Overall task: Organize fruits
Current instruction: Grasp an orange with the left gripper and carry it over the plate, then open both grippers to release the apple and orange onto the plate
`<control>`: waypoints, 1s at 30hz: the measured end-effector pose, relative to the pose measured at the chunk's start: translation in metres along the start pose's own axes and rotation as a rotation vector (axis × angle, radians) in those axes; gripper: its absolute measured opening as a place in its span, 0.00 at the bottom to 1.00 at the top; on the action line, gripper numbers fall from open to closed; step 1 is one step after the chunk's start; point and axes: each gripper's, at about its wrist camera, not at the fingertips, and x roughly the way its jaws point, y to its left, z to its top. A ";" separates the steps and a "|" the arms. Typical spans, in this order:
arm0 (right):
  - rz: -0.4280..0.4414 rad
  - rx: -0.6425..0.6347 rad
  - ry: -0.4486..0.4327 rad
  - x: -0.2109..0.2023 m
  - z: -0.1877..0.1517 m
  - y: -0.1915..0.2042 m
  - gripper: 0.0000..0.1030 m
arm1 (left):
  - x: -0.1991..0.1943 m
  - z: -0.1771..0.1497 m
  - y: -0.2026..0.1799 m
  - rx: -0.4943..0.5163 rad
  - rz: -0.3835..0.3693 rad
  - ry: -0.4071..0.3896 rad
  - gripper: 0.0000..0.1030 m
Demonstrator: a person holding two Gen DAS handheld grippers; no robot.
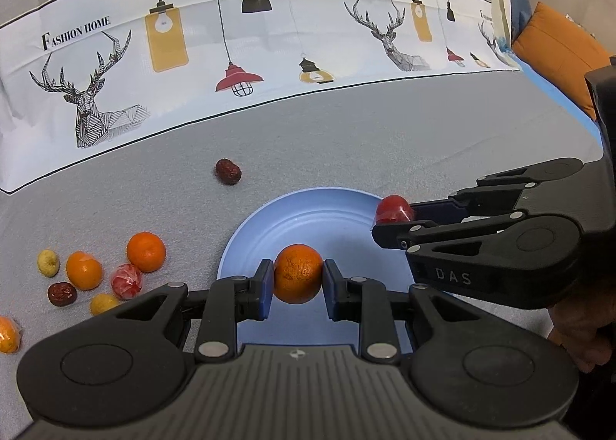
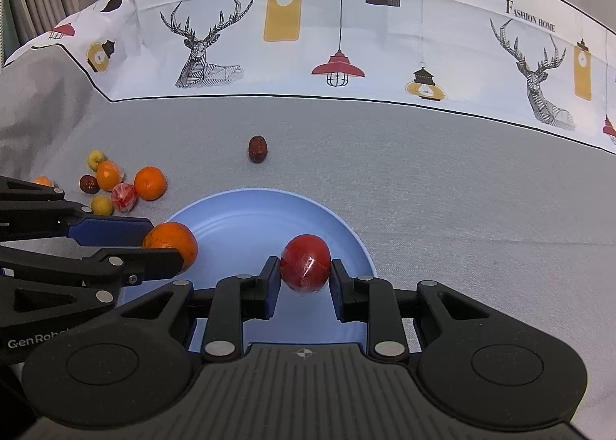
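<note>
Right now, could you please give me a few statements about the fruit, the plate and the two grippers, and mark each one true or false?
1. The left gripper is shut on an orange. True.
2. The right gripper is open with nothing between its fingers. False: it is shut on a red wrapped fruit.
3. Both held fruits are over the blue plate. True.
4. A dark red date lies inside the plate. False: it lies alone on the grey cloth beyond the plate.
5. The loose pile of fruit sits to the right of the plate. False: it is on the left.
</note>
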 end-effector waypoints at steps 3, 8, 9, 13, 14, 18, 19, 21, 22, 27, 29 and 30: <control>-0.002 -0.002 0.002 0.000 0.000 0.001 0.28 | 0.000 0.001 -0.001 0.005 0.000 0.000 0.28; -0.003 -0.005 0.002 0.001 0.000 0.002 0.28 | 0.000 0.001 -0.002 0.010 -0.004 -0.006 0.28; -0.002 -0.006 0.002 0.001 0.000 0.002 0.28 | 0.000 0.001 -0.002 0.010 -0.005 -0.006 0.28; -0.002 -0.006 0.002 0.002 0.000 0.003 0.28 | 0.000 0.002 -0.003 0.013 -0.007 -0.009 0.28; -0.002 -0.006 0.003 0.002 0.000 0.003 0.28 | 0.000 0.002 -0.003 0.013 -0.009 -0.010 0.28; 0.001 -0.012 0.004 0.003 -0.001 0.006 0.28 | 0.000 0.001 -0.002 0.016 -0.013 -0.011 0.28; 0.000 -0.013 0.005 0.004 -0.001 0.006 0.28 | -0.001 0.001 -0.003 0.017 -0.014 -0.012 0.28; 0.000 -0.017 0.007 0.004 0.000 0.006 0.28 | -0.001 0.001 -0.002 0.018 -0.018 -0.010 0.29; -0.001 -0.020 0.007 0.004 0.000 0.006 0.29 | 0.000 0.001 -0.002 0.017 -0.021 -0.007 0.29; -0.044 -0.021 -0.004 0.003 0.002 0.006 0.50 | 0.002 0.001 -0.003 0.017 -0.022 0.008 0.32; -0.044 -0.003 -0.008 0.003 0.002 0.003 0.52 | 0.002 0.001 0.000 0.002 -0.026 0.007 0.35; -0.042 0.005 -0.008 0.003 0.003 0.002 0.53 | 0.002 0.001 0.000 -0.003 -0.027 0.010 0.36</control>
